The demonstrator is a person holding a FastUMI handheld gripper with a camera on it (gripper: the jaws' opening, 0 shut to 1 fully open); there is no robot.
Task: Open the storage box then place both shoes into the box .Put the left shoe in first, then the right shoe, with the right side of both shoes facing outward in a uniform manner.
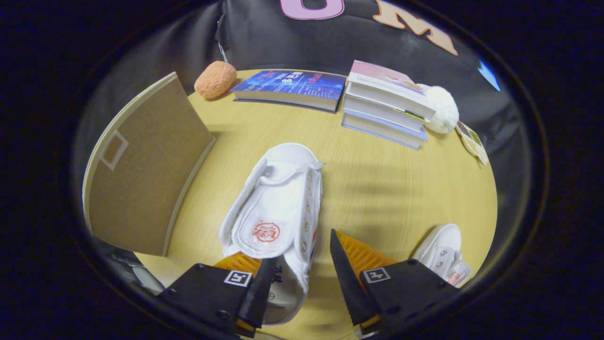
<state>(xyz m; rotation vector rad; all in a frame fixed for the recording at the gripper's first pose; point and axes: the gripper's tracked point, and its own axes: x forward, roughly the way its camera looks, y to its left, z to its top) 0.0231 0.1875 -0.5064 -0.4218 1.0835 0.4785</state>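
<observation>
Since the gripper [302, 278] fingers stand apart around the heel of the white shoe [276, 212], the side wall should be clamped firmly before it is lifted toward the storage box [141, 170]

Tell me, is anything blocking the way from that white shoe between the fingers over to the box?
Nothing visible does. The white shoe lies between the open gripper fingers, and only bare tabletop separates it from the raised brown lid of the storage box beside it. The books sit beyond.

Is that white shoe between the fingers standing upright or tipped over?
Tipped onto its side: the white shoe shows its insole stamp and eyelet row. The gripper is open around its heel.
</observation>
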